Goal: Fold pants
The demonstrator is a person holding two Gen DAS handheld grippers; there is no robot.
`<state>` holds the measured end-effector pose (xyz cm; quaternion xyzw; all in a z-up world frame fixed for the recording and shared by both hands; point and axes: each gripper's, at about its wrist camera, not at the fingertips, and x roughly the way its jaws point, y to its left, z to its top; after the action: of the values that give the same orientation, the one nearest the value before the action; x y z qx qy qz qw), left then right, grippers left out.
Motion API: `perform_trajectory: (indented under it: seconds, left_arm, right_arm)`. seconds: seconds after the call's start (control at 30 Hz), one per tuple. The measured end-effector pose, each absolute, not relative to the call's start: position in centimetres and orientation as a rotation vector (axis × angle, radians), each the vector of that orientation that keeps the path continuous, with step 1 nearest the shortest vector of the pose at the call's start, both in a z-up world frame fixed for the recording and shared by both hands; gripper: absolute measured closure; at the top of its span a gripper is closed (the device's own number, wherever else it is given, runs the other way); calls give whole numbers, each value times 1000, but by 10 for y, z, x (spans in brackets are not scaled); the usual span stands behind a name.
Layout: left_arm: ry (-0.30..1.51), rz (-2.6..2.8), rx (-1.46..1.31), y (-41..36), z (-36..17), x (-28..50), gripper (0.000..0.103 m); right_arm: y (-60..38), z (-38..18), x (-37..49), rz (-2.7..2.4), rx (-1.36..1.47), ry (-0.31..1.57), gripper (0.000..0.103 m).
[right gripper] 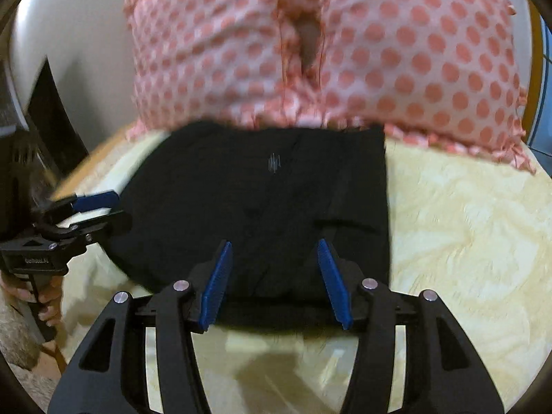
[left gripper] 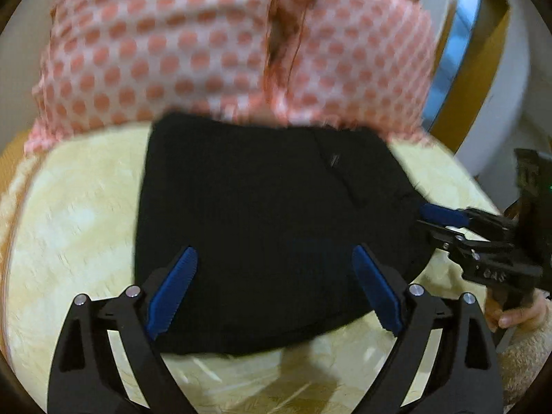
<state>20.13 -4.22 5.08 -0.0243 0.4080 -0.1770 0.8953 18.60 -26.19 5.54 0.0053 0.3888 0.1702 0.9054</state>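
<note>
The black pants [left gripper: 269,214] lie folded into a compact rectangle on the pale yellow bed cover [left gripper: 79,214]; they also show in the right wrist view [right gripper: 262,200]. My left gripper [left gripper: 274,286] is open and empty, its blue pads spread over the near edge of the pants. My right gripper [right gripper: 274,283] is open and empty above the near edge too. In the left wrist view the right gripper [left gripper: 445,220] sits at the pants' right side. In the right wrist view the left gripper [right gripper: 100,210] sits at their left side.
A pink pillow with red dots [left gripper: 224,45] lies just behind the pants, also in the right wrist view [right gripper: 345,45]. A white and wooden frame [left gripper: 483,69] stands at the right. The yellow cover [right gripper: 465,241] spreads around the pants.
</note>
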Motion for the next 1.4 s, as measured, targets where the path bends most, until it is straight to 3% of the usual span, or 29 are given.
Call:
perform_trajectory:
  seconds: [0.17, 0.23, 0.27, 0.3, 0.7, 1.23, 1.4]
  left_arm:
    - [894, -328, -50, -45, 38, 207, 11]
    - [879, -297, -67, -39, 49, 196, 7]
    - [850, -269, -67, -32, 57, 183, 2]
    - [820, -240, -60, -25, 62, 173, 2]
    - [699, -91, -21, 7, 41, 47, 2]
    - [710, -83, 41, -11, 14, 36, 2]
    - [686, -75, 34, -10, 14, 33, 2]
  right_arm:
    - [-244, 46, 182, 298, -102, 814, 42]
    - [-247, 54, 173, 253, -87, 793, 25]
    - [-253, 59, 165, 223, -66, 761, 11]
    - [-261, 66, 152, 183, -42, 714, 9]
    - [-252, 36, 50, 173, 30, 649, 9]
    - [-227, 22, 36, 168, 22, 669, 9]
    - [-224, 18, 36, 153, -30, 663, 4]
